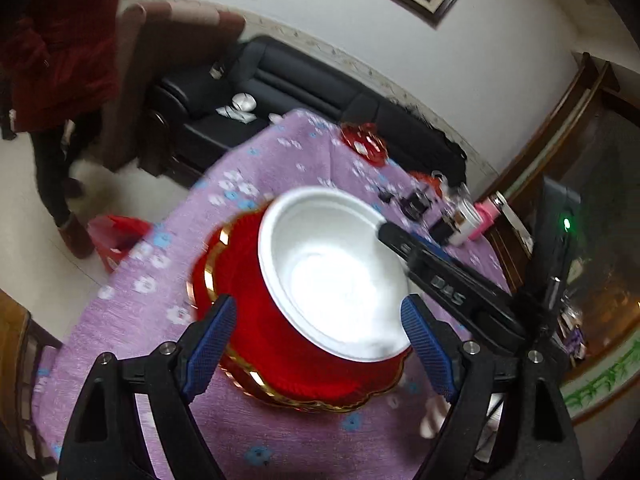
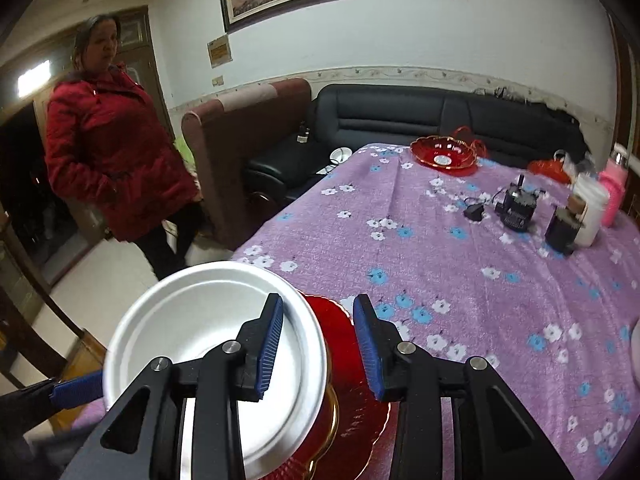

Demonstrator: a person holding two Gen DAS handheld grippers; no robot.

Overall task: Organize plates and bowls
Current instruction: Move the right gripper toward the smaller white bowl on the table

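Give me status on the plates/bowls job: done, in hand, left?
Done: silver bowl sits on the red gold-rimmed plate. In hand: nothing clamped; right gripper straddles the bowl's rim, open; left gripper open around the stack. Left: second red dish at the table's far end.

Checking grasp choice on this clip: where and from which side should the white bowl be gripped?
Grip the white bowl by its thin rim, one finger inside, one outside, coming from above on the right. It sits in the red plate, whose rim blocks low side access. The right gripper already straddles that rim, open.
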